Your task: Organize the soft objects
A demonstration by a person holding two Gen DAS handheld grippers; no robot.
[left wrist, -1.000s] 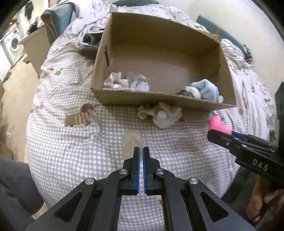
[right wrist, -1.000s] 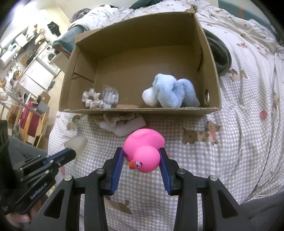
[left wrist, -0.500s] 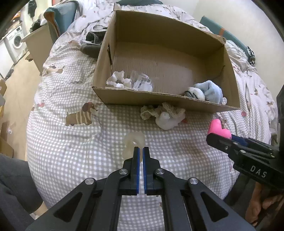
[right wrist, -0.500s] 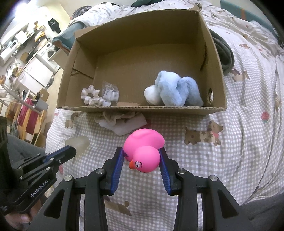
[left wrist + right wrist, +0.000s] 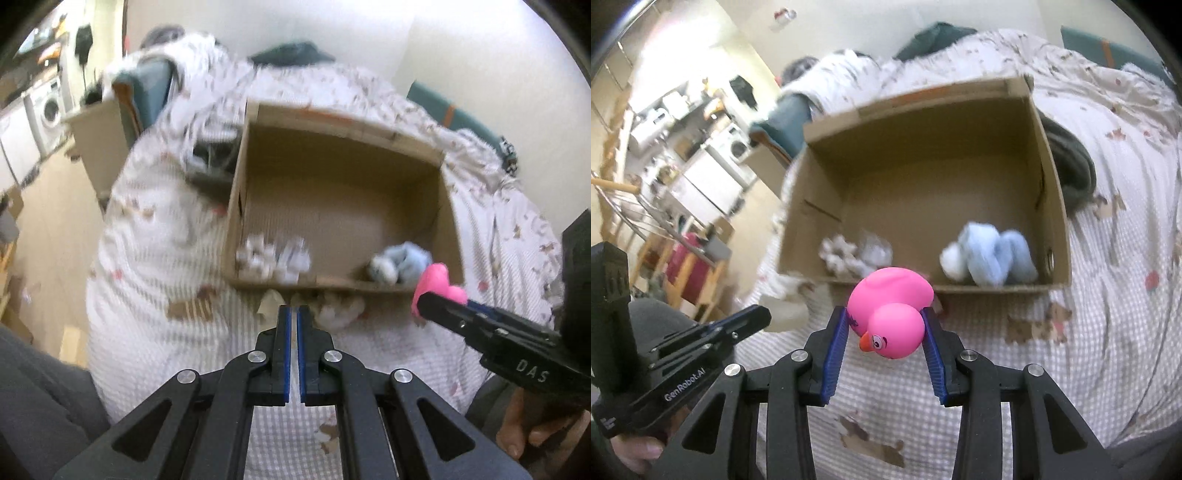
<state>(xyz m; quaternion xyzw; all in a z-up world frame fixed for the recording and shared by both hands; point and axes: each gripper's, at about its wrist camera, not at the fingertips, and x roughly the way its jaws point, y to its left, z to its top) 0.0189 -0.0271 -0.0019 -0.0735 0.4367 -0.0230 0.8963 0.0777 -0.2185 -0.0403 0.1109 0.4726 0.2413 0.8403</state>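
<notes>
My right gripper [image 5: 885, 314] is shut on a pink rubber duck [image 5: 890, 310] and holds it above the checked bedspread, just before the near wall of an open cardboard box [image 5: 1049, 192]. The duck [image 5: 437, 282] and the right gripper [image 5: 428, 302] also show in the left wrist view, at the box's [image 5: 236, 206] near right corner. Inside the box lie a light blue plush [image 5: 993, 258], a white scrunchie [image 5: 838, 254] and a clear packet [image 5: 875, 249]. My left gripper [image 5: 293, 310] is shut and empty, to the left over the bed.
A crumpled white cloth [image 5: 336, 310] lies on the bedspread against the box's near wall. A dark garment [image 5: 1071, 173] lies to the right of the box. The bed edge drops to the floor on the left, with a washing machine [image 5: 50, 109] beyond.
Both grippers have lifted and tilted up, so the box sits lower in view and more of the room shows. The duck is now nearer the box's near wall. The frames are motion-blurred.
</notes>
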